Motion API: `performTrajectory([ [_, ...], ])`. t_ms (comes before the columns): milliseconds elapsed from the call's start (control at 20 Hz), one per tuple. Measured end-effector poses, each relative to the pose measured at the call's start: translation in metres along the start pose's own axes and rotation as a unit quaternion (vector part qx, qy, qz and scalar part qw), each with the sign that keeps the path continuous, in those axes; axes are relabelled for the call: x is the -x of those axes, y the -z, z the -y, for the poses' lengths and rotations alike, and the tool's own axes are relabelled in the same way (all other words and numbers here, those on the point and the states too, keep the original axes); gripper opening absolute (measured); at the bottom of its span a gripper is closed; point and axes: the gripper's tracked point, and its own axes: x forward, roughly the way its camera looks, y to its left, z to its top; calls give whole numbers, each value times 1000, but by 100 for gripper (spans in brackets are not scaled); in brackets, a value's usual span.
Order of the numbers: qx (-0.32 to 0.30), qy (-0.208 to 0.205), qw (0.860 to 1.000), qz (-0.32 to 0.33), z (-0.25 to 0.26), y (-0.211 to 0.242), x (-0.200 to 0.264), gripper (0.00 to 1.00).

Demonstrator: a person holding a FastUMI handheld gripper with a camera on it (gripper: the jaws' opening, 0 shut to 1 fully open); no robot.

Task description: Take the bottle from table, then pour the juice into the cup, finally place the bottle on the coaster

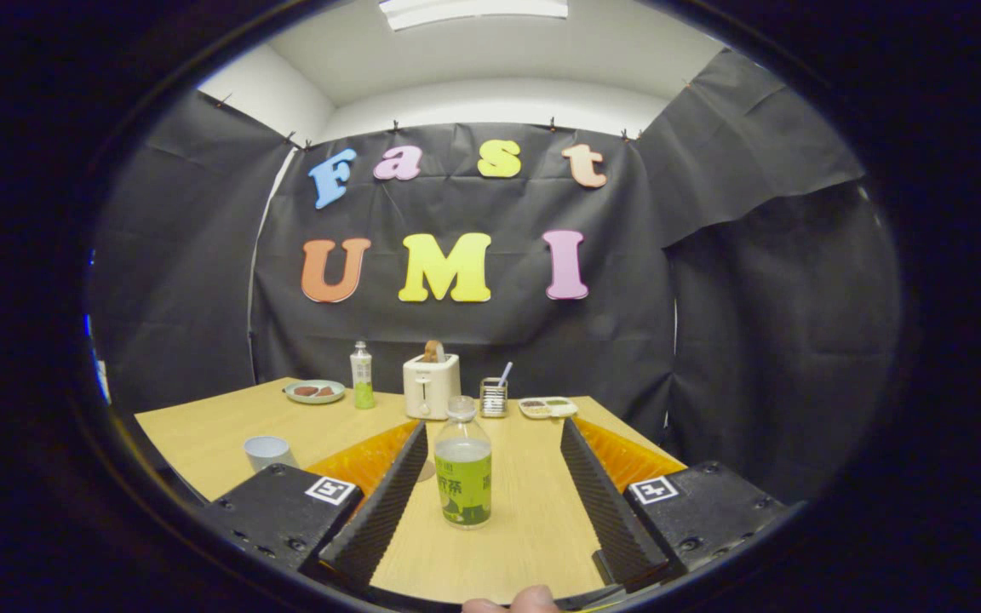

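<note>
The hand-held gripper has its two fingers spread wide, both hovering over the wooden bench, pressing on nothing. Between them — nearer the left finger than the right finger, and touching neither — stands the bottle, upright on the bench, clear-walled with a pale cap and a green label around its lower half. The liquid inside reaches roughly to the shoulder. A fingertip of the person holding the tool shows at six o'clock from the bottle, just behind the fingers.

At about nine o'clock from the bottle, beyond the left finger, a pale cup sits on the bench, well apart from the bottle. Whether it holds anything I cannot tell.

Further out, along the far side of the bench, a row of things stands against the black cloth wall. At twelve o'clock from the bottle is a cream toaster with a slice of bread poking from its slot. At eleven o'clock, just beside the toaster, stands a second bottle, slim and upright, with green liquid in its lower part; further toward ten o'clock lies a pale green plate with dark pieces on it. At one o'clock, just beside the toaster, is a small dark holder with a stick rising from it, and beyond that a shallow divided tray.
</note>
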Motion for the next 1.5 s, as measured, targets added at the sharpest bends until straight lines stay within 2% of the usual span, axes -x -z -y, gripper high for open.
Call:
performTrajectory([
  [300, -1, -15, 1000, -25, 0, 48, -38, 100],
  [600, 5, -50, 996, -74, -17, 90, -79, 100],
  [1000, -8, -57, 992, -115, -28, 107, -131, 100],
  [1250, -39, -66, 987, -142, -34, 113, -148, 100],
  [1300, -43, -68, 986, -144, -34, 114, -148, 99],
  [1350, -45, -68, 986, -144, -35, 113, -148, 91],
  [1500, -38, -64, 987, -140, -33, 112, -147, 85],
])
